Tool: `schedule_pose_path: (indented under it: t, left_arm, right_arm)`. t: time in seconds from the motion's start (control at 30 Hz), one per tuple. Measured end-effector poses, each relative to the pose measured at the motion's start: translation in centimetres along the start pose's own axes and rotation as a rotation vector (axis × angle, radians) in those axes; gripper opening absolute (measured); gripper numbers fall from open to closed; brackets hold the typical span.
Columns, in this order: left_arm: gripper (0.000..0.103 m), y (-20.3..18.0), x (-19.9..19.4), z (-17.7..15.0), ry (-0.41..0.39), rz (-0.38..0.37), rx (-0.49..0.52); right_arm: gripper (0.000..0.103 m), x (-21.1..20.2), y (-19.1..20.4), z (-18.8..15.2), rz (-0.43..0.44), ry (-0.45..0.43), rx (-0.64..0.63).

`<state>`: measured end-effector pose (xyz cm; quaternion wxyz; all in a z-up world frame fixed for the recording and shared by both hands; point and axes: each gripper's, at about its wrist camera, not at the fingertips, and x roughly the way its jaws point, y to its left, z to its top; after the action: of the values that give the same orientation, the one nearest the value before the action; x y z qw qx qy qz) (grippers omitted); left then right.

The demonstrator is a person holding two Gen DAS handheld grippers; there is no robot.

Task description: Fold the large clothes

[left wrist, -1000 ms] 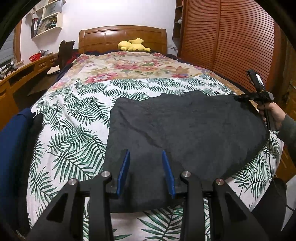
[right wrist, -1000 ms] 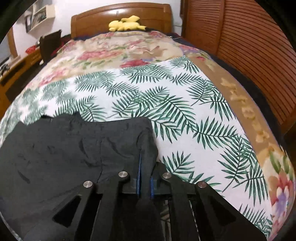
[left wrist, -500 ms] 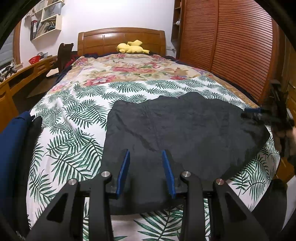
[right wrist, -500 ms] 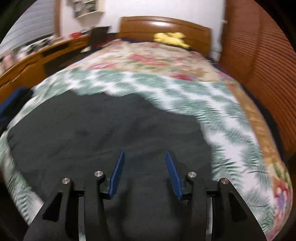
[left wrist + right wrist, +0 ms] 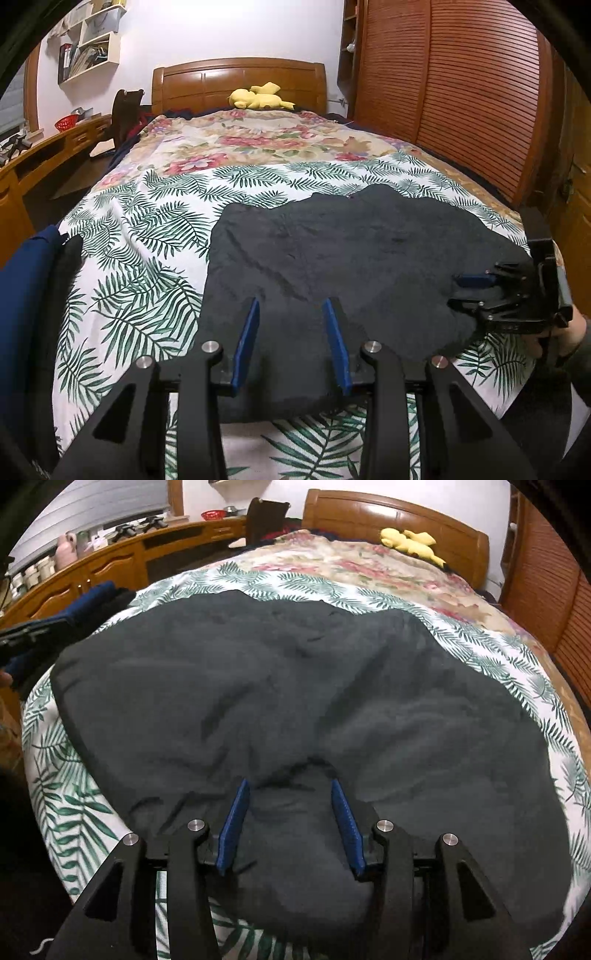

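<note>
Dark charcoal fleece garment (image 5: 351, 266): flat on palm-print bed cover (image 5: 140, 236), long axis left-right. Left gripper (image 5: 291, 343), right gripper (image 5: 291, 823): jaws spread, empty, over near hem.

No lettering, label, brand, number or sign can be read anywhere; the books and papers on the wall shelf (image 5: 92, 48) above and left of the headboard (image 5: 240, 83) are too small and blurred to make out

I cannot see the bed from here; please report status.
Left gripper open, right gripper open, both over black garment. Garment spread flat, unfolded. Nothing on it.
</note>
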<state>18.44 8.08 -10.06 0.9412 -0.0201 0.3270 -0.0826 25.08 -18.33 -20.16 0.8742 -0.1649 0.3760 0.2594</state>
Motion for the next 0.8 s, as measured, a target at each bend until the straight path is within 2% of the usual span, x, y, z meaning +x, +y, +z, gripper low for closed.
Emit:
schedule_pose_path:
  t: [0.27,0.57,0.8]
  left_arm:
    - [0.037,-0.6,-1.4,-1.2,0.027,0.081,0.056]
    - [0.039,0.5,0.2,-2.8,0.108,0.130,0.021]
    - [0.040,2.4,1.2,-4.6,0.138,0.183,-0.038]
  right_arm:
    - [0.048,0.1,0.4,-0.7,-0.022,-0.040,-0.010]
    - [0.048,-0.1,0.3,-1.0,-0.014,-0.065,-0.012]
    - [0.048,-0.2,0.7,-1.1,-0.034,-0.072,-0.023]
